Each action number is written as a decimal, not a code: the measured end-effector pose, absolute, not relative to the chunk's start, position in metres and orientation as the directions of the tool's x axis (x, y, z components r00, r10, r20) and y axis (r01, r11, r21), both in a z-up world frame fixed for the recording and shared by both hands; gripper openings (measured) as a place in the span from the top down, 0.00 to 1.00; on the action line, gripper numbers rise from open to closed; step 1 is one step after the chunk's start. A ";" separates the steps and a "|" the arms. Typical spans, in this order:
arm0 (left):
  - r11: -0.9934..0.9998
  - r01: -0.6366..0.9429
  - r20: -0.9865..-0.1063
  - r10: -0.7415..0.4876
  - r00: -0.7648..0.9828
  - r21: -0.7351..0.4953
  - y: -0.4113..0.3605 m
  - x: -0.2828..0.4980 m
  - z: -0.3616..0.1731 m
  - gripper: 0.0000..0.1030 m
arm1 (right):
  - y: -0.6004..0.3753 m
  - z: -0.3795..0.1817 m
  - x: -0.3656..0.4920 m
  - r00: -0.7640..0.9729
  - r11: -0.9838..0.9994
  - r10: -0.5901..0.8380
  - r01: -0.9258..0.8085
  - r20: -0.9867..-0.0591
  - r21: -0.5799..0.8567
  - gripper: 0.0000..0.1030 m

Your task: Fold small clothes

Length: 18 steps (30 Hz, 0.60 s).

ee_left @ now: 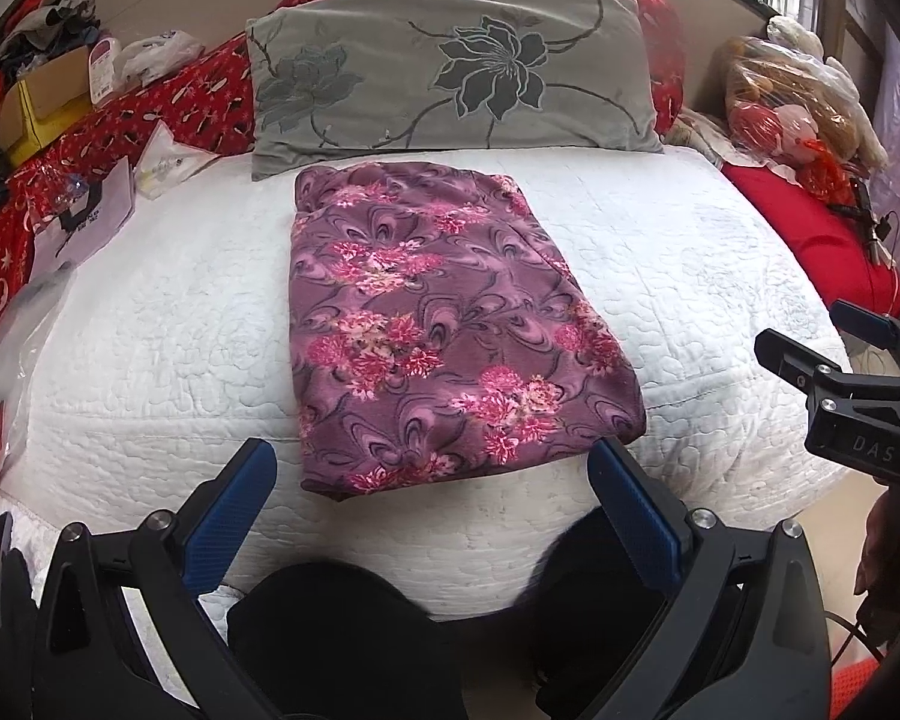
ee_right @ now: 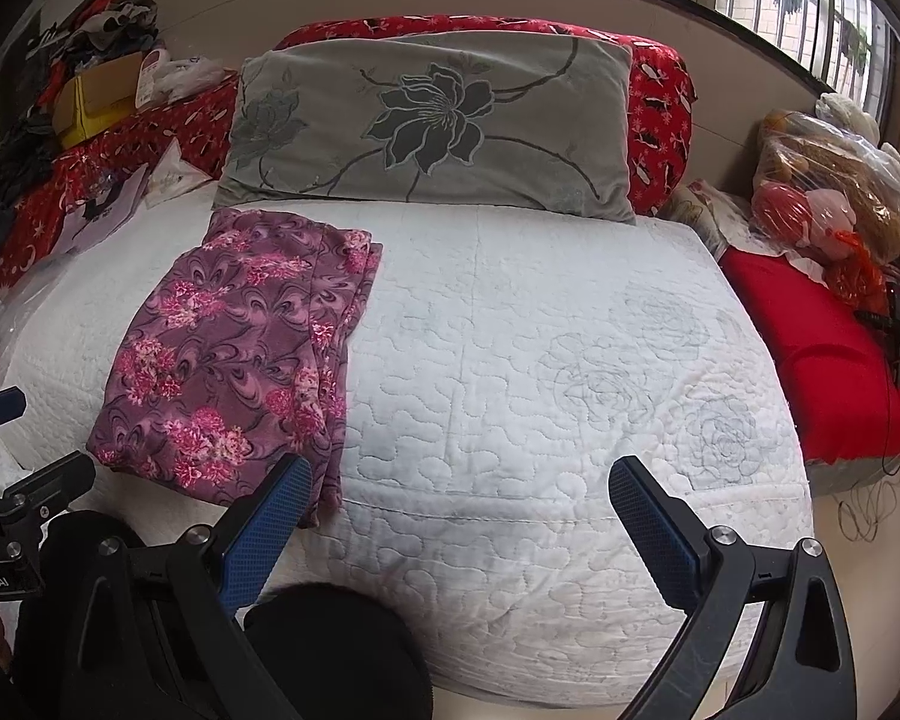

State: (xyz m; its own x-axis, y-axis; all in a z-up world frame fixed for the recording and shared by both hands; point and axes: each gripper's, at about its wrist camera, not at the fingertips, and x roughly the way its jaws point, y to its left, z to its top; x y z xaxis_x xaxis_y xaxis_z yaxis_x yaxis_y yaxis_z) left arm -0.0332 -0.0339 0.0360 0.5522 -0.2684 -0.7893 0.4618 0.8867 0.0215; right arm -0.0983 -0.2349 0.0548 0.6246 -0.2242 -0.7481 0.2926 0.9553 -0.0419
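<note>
Purple pink-flowered fleece garment [ee_left: 444, 324], folded into one flat rectangle, lying on the white quilted bedspread [ee_left: 690, 276] just before one grey flower-print pillow [ee_left: 450, 69].
Two black grippers with blue pads, left gripper [ee_left: 432, 480] and right gripper [ee_right: 459, 495], both spread wide and holding nothing; the garment's layered edges partly hidden.

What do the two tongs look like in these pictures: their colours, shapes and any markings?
Both are alike. The left tongs have a black frame with triangular cut-outs and silver bolt heads; each finger carries a flat blue pad with a fine dotted texture. The right tongs are built the same way; seen from the left camera, their black body bears the letters "DAS". The left body shows "Robot.AI" in the right view.
</note>
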 end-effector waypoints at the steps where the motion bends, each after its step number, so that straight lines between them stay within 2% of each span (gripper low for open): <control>1: 0.888 0.459 -0.790 -0.267 0.552 0.020 -0.034 -0.033 0.036 0.00 | -0.235 0.055 -0.098 0.624 0.955 -0.223 0.294 -0.749 -0.040 0.03; 18: 0.876 0.482 -0.775 -0.295 0.559 0.014 -0.035 -0.036 0.040 0.00 | -0.233 0.053 -0.098 0.621 0.955 -0.221 0.296 -0.752 -0.036 0.03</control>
State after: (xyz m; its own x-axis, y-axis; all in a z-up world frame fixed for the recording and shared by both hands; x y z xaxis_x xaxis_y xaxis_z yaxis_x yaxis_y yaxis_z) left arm -0.0363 -0.0354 0.0397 0.5592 -0.2951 -0.7747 0.4817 0.8762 0.0140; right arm -0.0979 -0.2334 0.0533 0.6212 -0.2211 -0.7519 0.2959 0.9545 -0.0362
